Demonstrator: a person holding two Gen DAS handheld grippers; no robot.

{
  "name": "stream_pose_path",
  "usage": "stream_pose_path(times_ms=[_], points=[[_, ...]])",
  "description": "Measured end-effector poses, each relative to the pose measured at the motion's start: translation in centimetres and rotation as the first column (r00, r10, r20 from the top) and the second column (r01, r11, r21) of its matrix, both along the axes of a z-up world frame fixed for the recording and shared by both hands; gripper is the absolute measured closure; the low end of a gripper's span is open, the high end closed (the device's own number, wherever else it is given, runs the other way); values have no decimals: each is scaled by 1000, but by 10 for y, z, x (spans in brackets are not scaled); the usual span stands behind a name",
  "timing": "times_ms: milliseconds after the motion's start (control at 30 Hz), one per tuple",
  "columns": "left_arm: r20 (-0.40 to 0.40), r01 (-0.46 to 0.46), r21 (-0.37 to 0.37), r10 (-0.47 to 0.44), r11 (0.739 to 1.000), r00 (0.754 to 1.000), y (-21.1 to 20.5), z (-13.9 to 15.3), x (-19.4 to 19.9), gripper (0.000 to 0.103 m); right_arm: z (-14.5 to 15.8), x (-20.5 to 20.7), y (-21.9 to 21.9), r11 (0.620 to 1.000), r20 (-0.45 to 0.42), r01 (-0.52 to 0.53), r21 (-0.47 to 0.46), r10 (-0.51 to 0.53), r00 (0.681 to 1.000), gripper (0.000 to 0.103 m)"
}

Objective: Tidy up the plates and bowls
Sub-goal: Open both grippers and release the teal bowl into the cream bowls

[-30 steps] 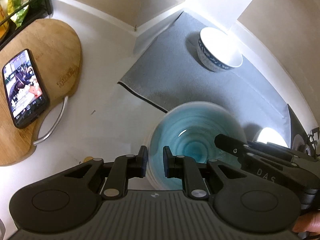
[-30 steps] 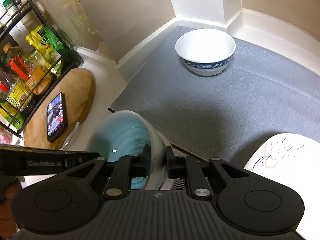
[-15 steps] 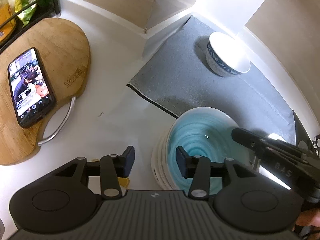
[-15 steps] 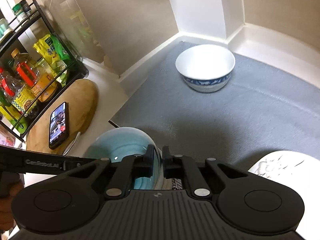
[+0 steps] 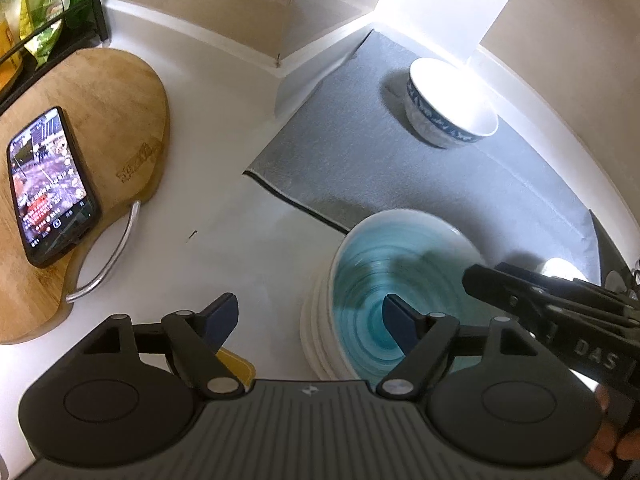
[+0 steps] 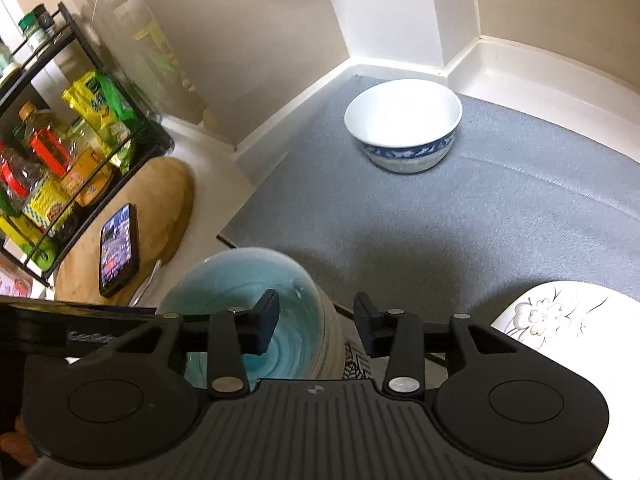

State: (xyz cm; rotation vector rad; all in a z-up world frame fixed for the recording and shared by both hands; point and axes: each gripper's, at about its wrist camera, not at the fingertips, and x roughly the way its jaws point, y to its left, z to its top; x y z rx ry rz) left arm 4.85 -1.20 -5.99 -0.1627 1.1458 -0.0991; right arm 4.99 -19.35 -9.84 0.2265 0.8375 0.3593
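Lower centre of left wrist view: left gripper (image 5: pixel 310 318) jaws wide, holding nothing, spread beside teal bowl (image 5: pixel 394 296). Teal bowl sits nested on stack of white plates (image 5: pixel 316 336), at edge of grey mat (image 5: pixel 400 176); likely just set there for tidy stacking. Right gripper (image 6: pixel 316 326) jaws also wide, empty, straddling bowl's right rim. Blue-rimmed bowl (image 6: pixel 404 124) stands alone, upper centre of right view, well apart; probable next item. Floral plate (image 6: pixel 560 316) at lower right. Phone (image 5: pixel 50 182) lies on cutting board (image 5: pixel 116 100), left side.
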Motion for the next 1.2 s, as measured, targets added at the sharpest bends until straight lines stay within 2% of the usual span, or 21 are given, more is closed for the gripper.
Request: stream_pose_path(times_ms=[200,333,500,567,633,700,867,933,1200], points=[[-6,11,-25,-11,1000,1000,4,-20,-3,16,-8,0,3,1000,-35,-4,-17,3,999,58],[24,15,-42,-14,999,1000,6,-25,-5,15,-13,0,6,1000,-53,-6,-29,5,999,57],[10,3,-54,-2,999,1000,10,-24,-4,15,-11,1,8,1000,-51,-12,-27,10,999,54],[4,4,-76,-4,997,1000,12,-21,-4,15,-9,2,8,1000,-47,-13,-22,12,999,53],[7,6,-90,-6,996,1000,13,-14,-4,14,-6,2,7,1000,-45,-7,-13,6,999,47],[21,8,-94,-6,996,1000,14,-5,-4,8,-2,3,5,1000,-39,3,-3,-3,999,42],[56,-2,-56,5,998,998,12,12,-3,3,7,4,0,999,-29,34,26,-33,999,30],[60,-12,-43,15,999,998,12,16,-1,0,9,5,-2,998,-26,45,41,-44,999,28],[58,-19,-20,20,1000,998,4,25,6,0,13,3,-9,995,-30,82,48,-80,996,22]])
